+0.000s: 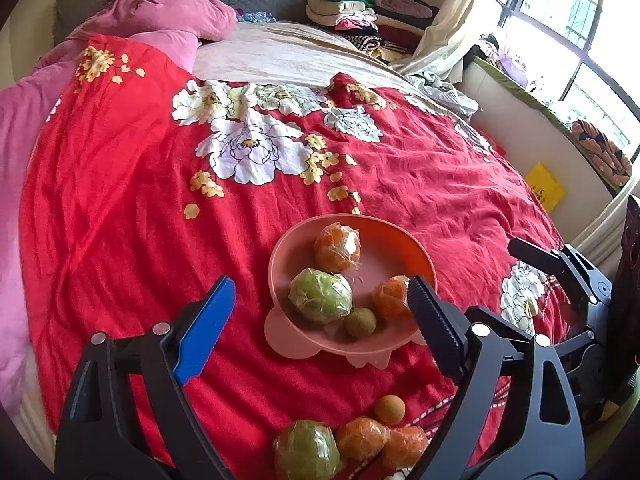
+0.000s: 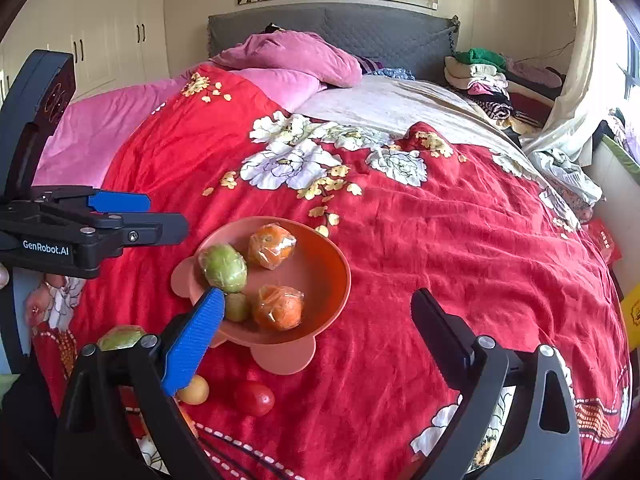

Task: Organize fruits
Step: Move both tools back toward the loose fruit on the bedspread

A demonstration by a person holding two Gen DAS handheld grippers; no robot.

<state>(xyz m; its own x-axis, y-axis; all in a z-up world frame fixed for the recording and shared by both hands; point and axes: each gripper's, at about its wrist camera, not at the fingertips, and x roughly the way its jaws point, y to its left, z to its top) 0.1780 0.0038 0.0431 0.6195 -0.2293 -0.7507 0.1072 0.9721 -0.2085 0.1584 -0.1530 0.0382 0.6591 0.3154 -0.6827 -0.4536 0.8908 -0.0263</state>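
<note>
A pink bowl [image 1: 412,240] sits on the red floral bedspread; it also shows in the right wrist view [image 2: 332,256]. It holds two wrapped oranges [image 1: 337,247] [image 1: 392,298], a wrapped green fruit [image 1: 320,295] and a small brown-green fruit [image 1: 361,322]. My left gripper [image 1: 322,292] is open and empty, hovering just in front of the bowl. Loose fruit lies below it: a green fruit [image 1: 306,451], two oranges [image 1: 362,438] and a small tan fruit [image 1: 389,409]. My right gripper [image 2: 318,306] is open and empty, to the right of the bowl. A red fruit [image 2: 254,398] and a yellow fruit [image 2: 195,391] lie near it.
A pink quilt [image 1: 160,20] lies at the head of the bed. Folded clothes [image 1: 348,12] are stacked at the far right corner. The bed edge and a white wall with a window [image 1: 568,32] lie to the right. White wardrobes [image 2: 100,32] stand far left.
</note>
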